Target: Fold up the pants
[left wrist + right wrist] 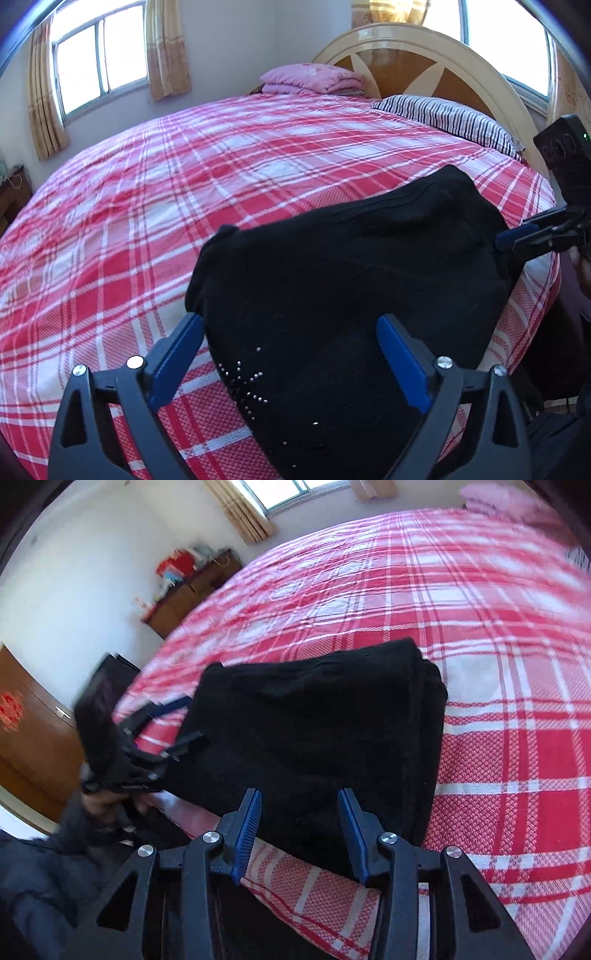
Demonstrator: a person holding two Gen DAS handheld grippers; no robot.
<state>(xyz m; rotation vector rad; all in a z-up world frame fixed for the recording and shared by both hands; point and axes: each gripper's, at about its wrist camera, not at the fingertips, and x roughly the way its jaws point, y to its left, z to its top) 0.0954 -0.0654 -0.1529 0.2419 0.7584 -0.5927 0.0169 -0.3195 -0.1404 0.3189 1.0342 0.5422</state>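
The black pants (351,280) lie folded into a compact stack near the edge of the bed (184,177), on its red plaid cover. My left tool (291,332) hovers spread wide above them; my right tool (299,805) hovers half apart, gripping nothing.

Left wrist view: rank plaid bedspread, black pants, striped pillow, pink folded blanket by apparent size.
1. plaid bedspread
2. black pants, though nearest the camera
3. striped pillow
4. pink folded blanket; both far, so their order is unsure
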